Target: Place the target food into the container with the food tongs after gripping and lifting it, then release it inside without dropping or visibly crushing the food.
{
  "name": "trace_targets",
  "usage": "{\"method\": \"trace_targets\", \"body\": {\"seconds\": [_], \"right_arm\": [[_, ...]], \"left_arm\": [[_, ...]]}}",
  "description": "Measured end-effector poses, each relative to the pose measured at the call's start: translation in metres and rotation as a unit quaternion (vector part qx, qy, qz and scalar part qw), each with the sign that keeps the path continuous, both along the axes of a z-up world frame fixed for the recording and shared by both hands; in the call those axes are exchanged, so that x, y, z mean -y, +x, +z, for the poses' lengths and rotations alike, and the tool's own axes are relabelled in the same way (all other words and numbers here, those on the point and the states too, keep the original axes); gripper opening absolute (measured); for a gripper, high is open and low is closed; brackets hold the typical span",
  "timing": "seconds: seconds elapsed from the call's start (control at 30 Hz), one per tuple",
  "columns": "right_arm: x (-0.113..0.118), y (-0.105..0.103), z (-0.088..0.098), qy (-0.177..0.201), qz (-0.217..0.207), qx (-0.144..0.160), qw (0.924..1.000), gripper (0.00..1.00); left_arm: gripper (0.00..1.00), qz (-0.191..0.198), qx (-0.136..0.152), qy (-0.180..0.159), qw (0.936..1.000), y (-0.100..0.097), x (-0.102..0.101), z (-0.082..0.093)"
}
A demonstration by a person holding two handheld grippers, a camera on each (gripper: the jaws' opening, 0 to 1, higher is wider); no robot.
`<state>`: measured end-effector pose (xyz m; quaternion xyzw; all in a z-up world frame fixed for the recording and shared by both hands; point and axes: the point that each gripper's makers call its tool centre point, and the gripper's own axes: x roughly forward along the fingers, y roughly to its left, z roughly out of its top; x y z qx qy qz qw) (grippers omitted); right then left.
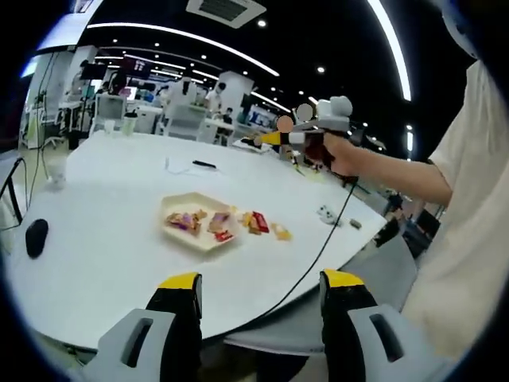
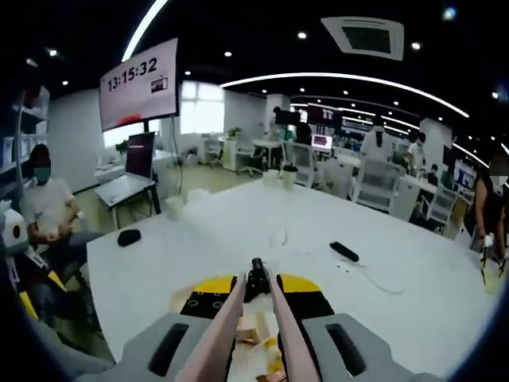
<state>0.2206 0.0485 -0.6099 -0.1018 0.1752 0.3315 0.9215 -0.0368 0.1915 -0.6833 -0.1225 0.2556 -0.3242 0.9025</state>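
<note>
A shallow cream tray [image 1: 184, 204] on the white round table holds several wrapped sweets [image 1: 191, 220]. More wrapped pieces [image 1: 260, 222] lie loose just right of it. My left gripper [image 1: 261, 285] is open and empty, short of the table's near edge. A hand holds my right gripper [image 1: 278, 137] high above the far side of the table. In the right gripper view, my right gripper [image 2: 256, 290] is shut on pale pink food tongs [image 2: 231, 322], whose arms meet at a black end. Wrapped food [image 2: 253, 326] shows below, between the tong arms.
A black mouse [image 1: 36, 237] lies near the table's left edge. A black cable [image 1: 318, 255] trails from the right gripper over the near edge. A black remote-like bar [image 2: 343, 251] and a thin cord [image 2: 278, 237] lie farther off. A person's white shirt [image 1: 469, 239] stands close on the right.
</note>
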Motion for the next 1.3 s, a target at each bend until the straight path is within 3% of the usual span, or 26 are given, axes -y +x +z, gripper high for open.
{"method": "trace_targets", "body": {"seconds": [0.37,0.57,0.93,1.3], "right_arm": [[-0.026,0.000,-0.006,-0.003,0.022,-0.008,0.9997,0.18],[-0.035,0.002,0.002,-0.002,0.033,-0.003,0.9994,0.18],[-0.077,-0.003,0.008,-0.003,0.082,0.006,0.9966,0.18],[-0.086,-0.002,0.008,-0.006,0.098,0.005,0.9951,0.19]], "left_arm": [[0.59,0.021,-0.006,0.003,0.9998,-0.003,-0.031,-0.007],[0.59,0.026,-0.005,-0.004,0.9996,-0.001,-0.028,-0.007],[0.59,0.028,-0.005,-0.008,0.9996,-0.005,-0.027,-0.008],[0.59,0.043,-0.006,-0.007,0.9990,-0.007,-0.036,-0.010]]}}
